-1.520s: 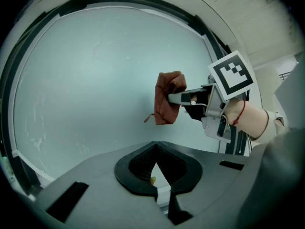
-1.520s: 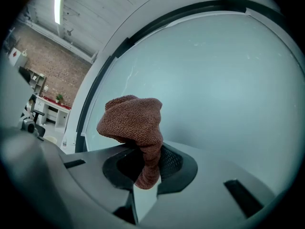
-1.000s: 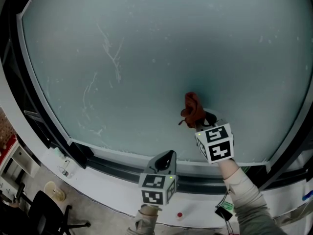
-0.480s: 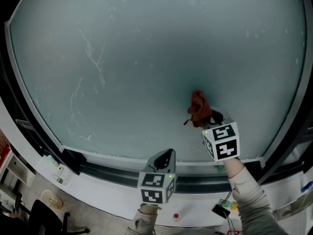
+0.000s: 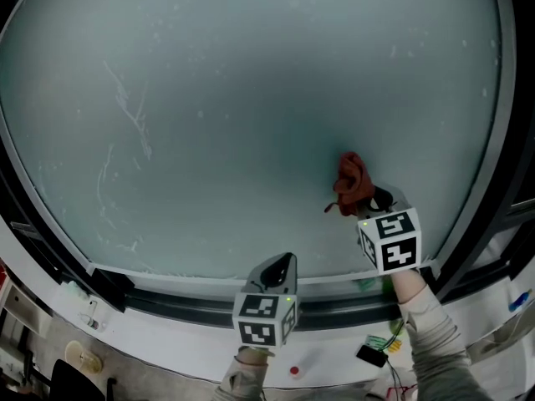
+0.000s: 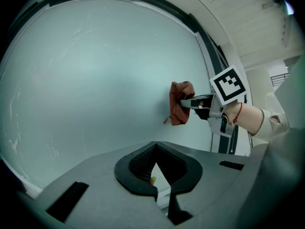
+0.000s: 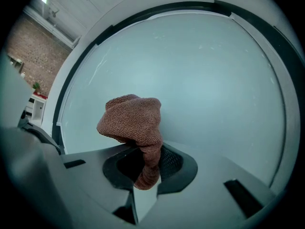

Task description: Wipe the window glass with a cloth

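Observation:
A large frosted window pane (image 5: 251, 107) fills the head view, with white smear marks (image 5: 125, 111) at its left. My right gripper (image 5: 374, 199) is shut on a reddish-brown cloth (image 5: 352, 182), pressing it against the glass at the lower right. In the right gripper view the cloth (image 7: 136, 123) bunches above the jaws and a tail hangs between them. The left gripper view shows the cloth (image 6: 180, 109) from the side. My left gripper (image 5: 280, 271) hangs low by the window's bottom frame, shut and holding nothing.
A dark frame (image 5: 167, 303) runs under the pane above a white sill (image 5: 167, 341). A dark upright frame bar (image 5: 485, 174) stands at the right. Small items lie on the sill near my right sleeve (image 5: 435, 341). A brick wall (image 7: 35, 56) shows at the far left.
My right gripper has slid the cloth a little to the right along the glass. The head view has shifted, so the smear marks sit farther left. The left gripper has stayed put.

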Demonstrator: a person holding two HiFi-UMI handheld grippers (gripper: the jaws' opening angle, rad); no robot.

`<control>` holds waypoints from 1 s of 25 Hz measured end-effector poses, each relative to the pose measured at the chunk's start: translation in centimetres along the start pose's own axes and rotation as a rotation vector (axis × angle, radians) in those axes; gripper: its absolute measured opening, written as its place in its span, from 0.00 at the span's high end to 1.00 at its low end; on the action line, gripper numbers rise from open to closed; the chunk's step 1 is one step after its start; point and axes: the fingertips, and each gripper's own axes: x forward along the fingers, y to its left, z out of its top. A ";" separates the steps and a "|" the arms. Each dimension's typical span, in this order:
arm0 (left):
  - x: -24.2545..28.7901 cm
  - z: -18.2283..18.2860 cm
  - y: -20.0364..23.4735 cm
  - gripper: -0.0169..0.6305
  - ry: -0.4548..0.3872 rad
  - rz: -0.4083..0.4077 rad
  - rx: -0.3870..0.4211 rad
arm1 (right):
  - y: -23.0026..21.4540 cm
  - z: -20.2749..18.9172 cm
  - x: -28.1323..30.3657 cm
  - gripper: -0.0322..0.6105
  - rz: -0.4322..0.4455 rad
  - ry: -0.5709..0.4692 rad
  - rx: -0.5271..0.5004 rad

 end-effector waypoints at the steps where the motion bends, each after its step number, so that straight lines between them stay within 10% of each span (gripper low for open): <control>1: 0.2 0.0 -0.2 0.97 0.000 -0.007 0.000 | -0.6 -0.2 -0.2 0.88 -0.013 0.004 0.001; 25: 2.8 0.1 -3.7 0.97 -0.001 -0.100 0.012 | -13.5 -5.6 -5.9 0.88 -0.293 0.114 0.039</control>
